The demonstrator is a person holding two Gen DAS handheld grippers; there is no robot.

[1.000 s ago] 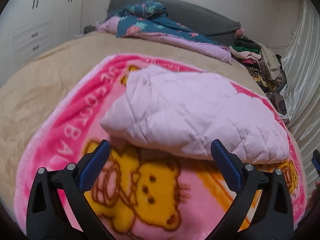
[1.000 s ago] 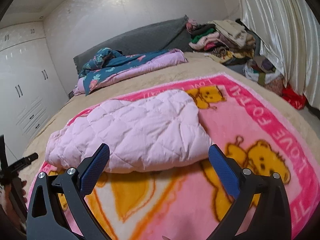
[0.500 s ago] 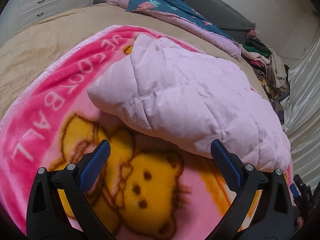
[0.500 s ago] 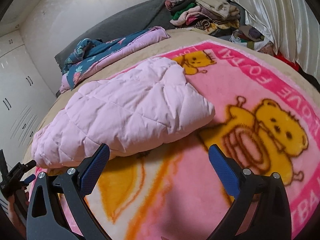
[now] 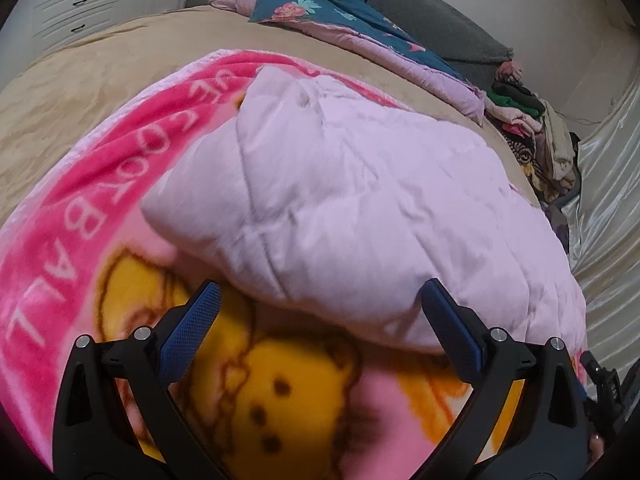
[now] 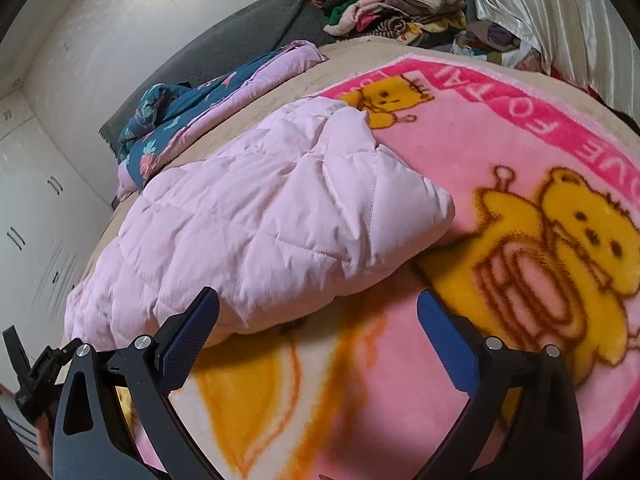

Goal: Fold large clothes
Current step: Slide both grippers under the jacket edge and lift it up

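A pale pink quilted jacket (image 5: 360, 208) lies folded in a thick bundle on a pink bear-print blanket (image 5: 80, 216). My left gripper (image 5: 320, 324) is open and empty, its fingertips right at the bundle's near edge. In the right wrist view the jacket (image 6: 260, 220) lies ahead and to the left on the blanket (image 6: 500, 152). My right gripper (image 6: 318, 328) is open and empty, its left fingertip beside the bundle's near edge.
The blanket lies on a beige bedspread (image 5: 100, 68). A floral quilt (image 5: 340, 16) lies at the bed's far end by a grey headboard (image 6: 240, 40). A pile of clothes (image 6: 392, 4) sits at the far corner, next to a white curtain (image 6: 568, 12). White wardrobes (image 6: 32, 216) stand at the left.
Both grippers have moved down and in towards the folded jacket, which now fills more of each view. Both stay open and empty.
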